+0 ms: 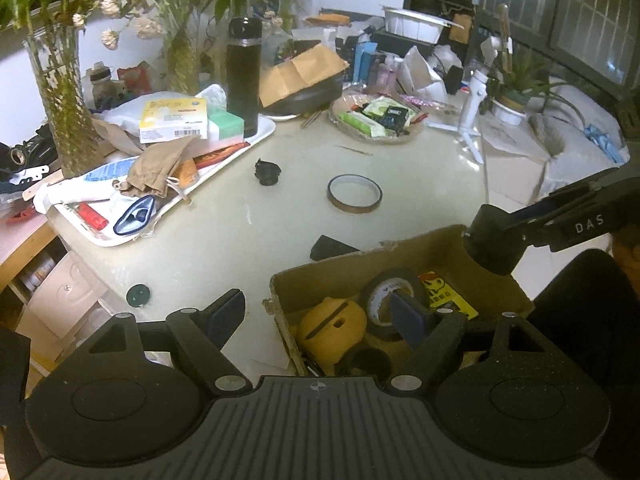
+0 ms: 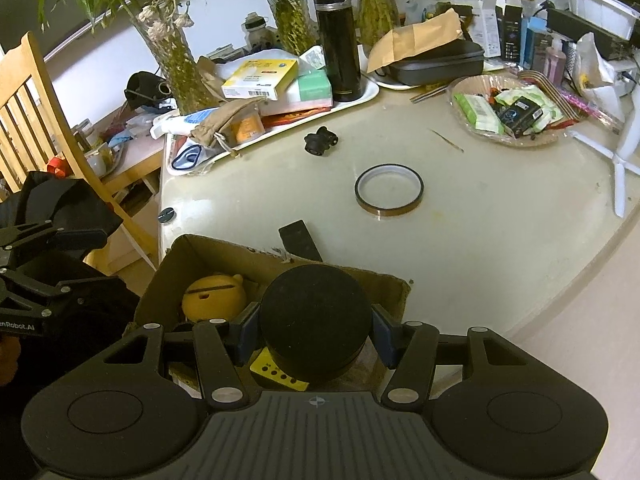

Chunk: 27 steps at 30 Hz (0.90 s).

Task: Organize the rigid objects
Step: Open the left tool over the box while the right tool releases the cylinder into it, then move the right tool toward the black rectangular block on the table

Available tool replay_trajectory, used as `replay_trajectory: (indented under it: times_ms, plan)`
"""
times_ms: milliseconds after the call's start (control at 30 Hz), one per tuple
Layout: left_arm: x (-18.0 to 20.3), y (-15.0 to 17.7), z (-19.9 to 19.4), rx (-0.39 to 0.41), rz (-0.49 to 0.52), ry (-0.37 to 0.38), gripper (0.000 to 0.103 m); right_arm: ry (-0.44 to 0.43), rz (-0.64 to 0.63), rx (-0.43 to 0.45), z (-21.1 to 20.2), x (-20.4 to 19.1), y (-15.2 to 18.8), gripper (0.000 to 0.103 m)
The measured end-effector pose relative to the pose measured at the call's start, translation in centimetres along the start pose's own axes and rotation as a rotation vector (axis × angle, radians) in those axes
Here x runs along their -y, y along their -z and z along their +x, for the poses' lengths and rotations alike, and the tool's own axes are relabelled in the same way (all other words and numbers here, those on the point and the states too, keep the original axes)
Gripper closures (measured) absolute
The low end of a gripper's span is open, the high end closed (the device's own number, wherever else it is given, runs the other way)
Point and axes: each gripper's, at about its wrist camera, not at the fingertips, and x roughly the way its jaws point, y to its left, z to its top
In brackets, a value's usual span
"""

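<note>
Cluttered pale tabletop (image 2: 480, 248), vases and a loaded tray at the back. Near edge: open cardboard box (image 2: 200, 256), already holding a yellow figure (image 2: 214, 298) and a tape roll (image 1: 390, 300). Right gripper (image 2: 316, 326) clamped on a black cylinder (image 2: 314, 320), poised over the box; likely mid-deposit, calling for lowering, then release. Left gripper (image 1: 320, 312) spread wide, empty, straddling the box's wall. Still loose on the table: thin tape ring (image 2: 389, 193), small black lens (image 2: 320, 141).

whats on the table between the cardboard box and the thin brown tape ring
A flat black rectangular piece lies just beyond the cardboard box; from it to the thin brown tape ring the table is bare, clearest in the right wrist view.
</note>
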Motion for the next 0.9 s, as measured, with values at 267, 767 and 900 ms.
replay_trajectory:
  times_ms: [267, 767, 900]
  plan:
    - [-0.2, 0.3, 0.0, 0.020, -0.012, 0.017, 0.024, 0.020, -0.034, 0.020, 0.0, -0.6, -1.5, 0.043]
    - [-0.6, 0.4, 0.1, 0.024, -0.030, 0.017, 0.024, 0.072, 0.012, 0.015, 1.3, 0.5, 0.2, 0.000]
    - [-0.6, 0.3, 0.2, 0.023, -0.029, 0.015, 0.024, 0.069, 0.018, 0.018, 1.0, 0.9, 0.9, 0.000]
